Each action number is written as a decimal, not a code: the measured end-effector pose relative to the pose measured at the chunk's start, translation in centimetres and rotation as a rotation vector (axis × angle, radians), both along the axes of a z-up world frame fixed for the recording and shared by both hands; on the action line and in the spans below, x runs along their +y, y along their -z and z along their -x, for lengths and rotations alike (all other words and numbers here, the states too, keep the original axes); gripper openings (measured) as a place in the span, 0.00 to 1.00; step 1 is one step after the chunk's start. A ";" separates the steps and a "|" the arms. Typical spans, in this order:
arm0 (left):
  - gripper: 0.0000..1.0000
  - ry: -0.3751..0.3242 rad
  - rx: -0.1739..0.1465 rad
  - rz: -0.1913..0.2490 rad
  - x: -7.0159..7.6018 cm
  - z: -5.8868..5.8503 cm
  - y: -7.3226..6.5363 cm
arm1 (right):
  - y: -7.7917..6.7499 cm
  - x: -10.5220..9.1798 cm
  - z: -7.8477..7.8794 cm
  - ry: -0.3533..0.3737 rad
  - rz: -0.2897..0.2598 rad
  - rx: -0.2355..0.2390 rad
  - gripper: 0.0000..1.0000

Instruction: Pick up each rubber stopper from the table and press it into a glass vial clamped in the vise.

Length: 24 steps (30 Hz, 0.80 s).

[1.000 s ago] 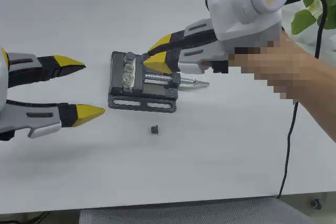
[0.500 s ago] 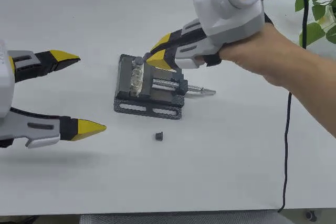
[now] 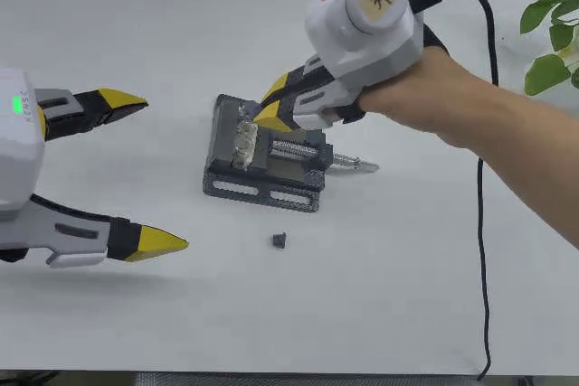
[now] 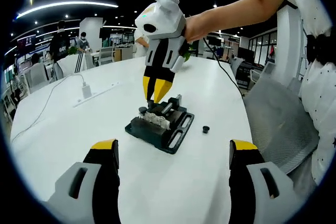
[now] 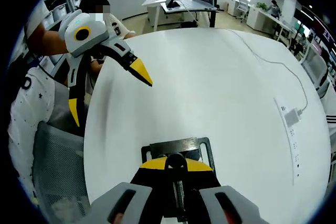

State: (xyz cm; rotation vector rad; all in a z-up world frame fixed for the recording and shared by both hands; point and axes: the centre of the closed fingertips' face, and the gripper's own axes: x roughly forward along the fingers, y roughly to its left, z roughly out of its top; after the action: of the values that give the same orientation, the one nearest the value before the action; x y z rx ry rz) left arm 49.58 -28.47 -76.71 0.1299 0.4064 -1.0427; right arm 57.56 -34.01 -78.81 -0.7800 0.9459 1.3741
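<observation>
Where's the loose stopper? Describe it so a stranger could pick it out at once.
On the white table, find the dark vise. Just in front of its slotted base, on the person's side, lies the stopper. It is a small dark plug alone on bare tabletop, touching nothing, unlike the clamped vials.

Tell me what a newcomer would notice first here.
The right tool hangs over the vise mid-picture, apparently gripping a dark stopper. The left tool hovers wide open nearby, and a loose stopper lies just before the vise.
</observation>
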 end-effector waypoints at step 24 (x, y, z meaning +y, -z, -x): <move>0.90 0.006 -0.013 0.017 0.1 -0.2 0.3 | 1.7 -0.4 -0.4 -0.019 0.077 0.017 0.06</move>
State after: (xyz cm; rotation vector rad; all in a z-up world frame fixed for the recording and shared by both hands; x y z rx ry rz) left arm 49.75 -28.33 -76.96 0.1231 0.3853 -1.0504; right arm 58.01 -34.41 -80.50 -0.8384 1.0115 1.3693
